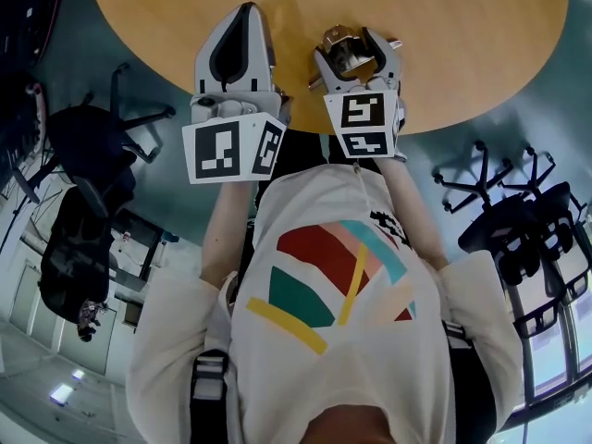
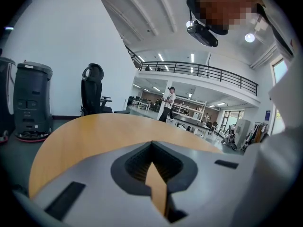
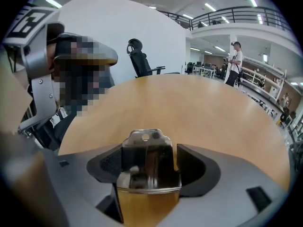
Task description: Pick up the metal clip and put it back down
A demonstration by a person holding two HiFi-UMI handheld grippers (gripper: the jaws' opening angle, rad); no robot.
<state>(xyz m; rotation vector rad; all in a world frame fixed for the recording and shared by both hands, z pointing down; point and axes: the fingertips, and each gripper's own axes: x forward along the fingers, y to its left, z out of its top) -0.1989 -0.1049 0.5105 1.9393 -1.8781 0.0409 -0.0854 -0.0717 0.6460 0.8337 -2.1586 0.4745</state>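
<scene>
The metal clip (image 1: pixel 340 48) is a shiny steel spring clip that stands on the round wooden table (image 1: pixel 453 26) near its front edge. My right gripper (image 1: pixel 355 54) is open around the clip, one jaw on each side. In the right gripper view the clip (image 3: pixel 144 148) fills most of the space between the dark pads (image 3: pixel 201 167), with a thin gap showing on its right side. My left gripper (image 1: pixel 243 12) hovers just left of it over the table, jaws shut with nothing in them. The left gripper view shows those jaws (image 2: pixel 151 148) meeting at the tips above bare wood (image 2: pixel 94 131).
The table's curved front edge runs just behind both grippers. Black office chairs stand on the floor at the left (image 1: pixel 83 146) and right (image 1: pixel 518 220). Beyond the table are another chair (image 2: pixel 92 86), a grey machine (image 2: pixel 31 100) and a distant person (image 2: pixel 168 103).
</scene>
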